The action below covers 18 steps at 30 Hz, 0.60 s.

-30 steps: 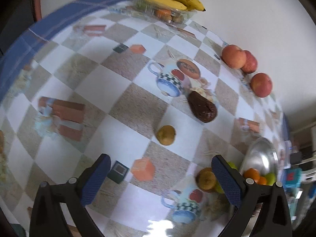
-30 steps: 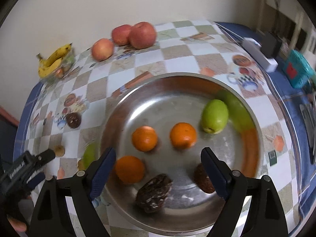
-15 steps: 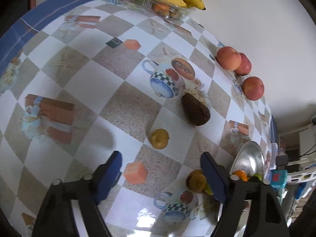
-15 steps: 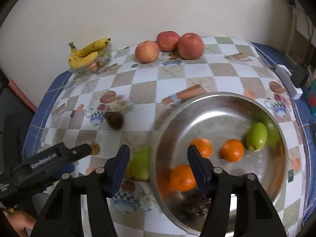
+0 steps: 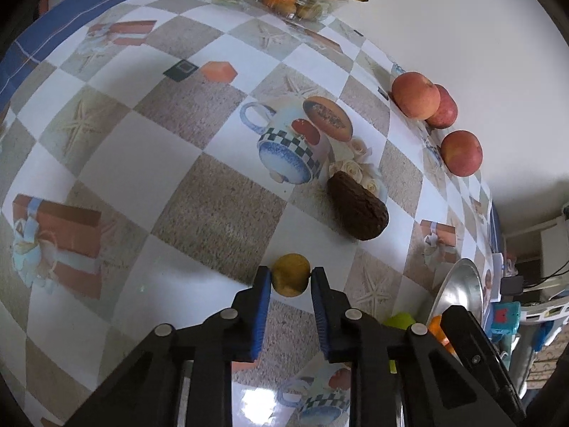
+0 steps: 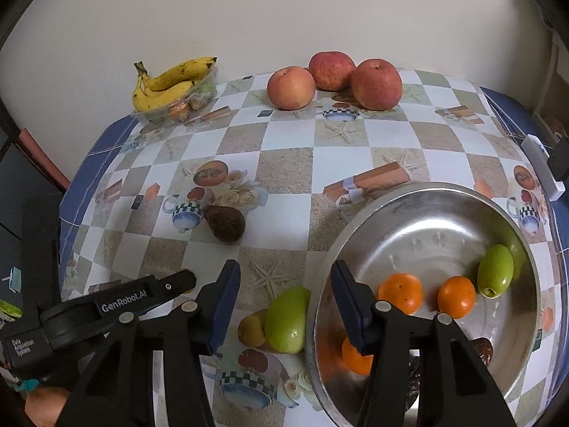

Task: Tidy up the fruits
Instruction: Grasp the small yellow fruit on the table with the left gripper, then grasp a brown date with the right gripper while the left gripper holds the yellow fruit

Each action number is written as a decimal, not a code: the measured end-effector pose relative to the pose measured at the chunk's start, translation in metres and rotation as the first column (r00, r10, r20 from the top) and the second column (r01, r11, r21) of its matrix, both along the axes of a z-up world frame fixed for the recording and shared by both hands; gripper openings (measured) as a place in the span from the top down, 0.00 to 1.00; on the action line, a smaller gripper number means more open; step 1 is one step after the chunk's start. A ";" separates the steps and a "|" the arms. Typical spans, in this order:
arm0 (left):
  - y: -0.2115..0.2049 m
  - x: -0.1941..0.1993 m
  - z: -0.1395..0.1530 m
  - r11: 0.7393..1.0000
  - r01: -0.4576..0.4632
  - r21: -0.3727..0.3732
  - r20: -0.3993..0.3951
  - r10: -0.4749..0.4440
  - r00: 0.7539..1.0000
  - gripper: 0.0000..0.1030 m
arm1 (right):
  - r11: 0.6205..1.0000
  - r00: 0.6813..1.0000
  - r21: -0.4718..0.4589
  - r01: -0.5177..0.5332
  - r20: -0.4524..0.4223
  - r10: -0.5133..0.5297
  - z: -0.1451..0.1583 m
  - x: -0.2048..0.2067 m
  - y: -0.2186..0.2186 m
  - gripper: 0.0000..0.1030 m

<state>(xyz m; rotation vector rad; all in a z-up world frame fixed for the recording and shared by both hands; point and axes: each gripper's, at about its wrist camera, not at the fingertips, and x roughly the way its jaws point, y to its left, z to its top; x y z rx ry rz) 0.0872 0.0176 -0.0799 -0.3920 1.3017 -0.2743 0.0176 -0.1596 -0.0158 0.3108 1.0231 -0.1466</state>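
Since a moment ago the left gripper has closed in on the small yellow-brown fruit on the checkered tablecloth; both blue pads now press its sides, just below the dark brown avocado. Over on the right, the right gripper has drifted leftward, its fingers spread wide and holding nothing, straddling the rim of the steel bowl. A green fruit lies just outside that rim; three oranges sit inside.
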 end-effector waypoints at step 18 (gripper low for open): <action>0.024 0.032 0.005 0.993 -0.112 -0.048 0.060 0.115 0.992 0.76 | 0.985 0.999 0.165 -0.043 -0.010 0.046 -0.034 0.069 0.012 0.50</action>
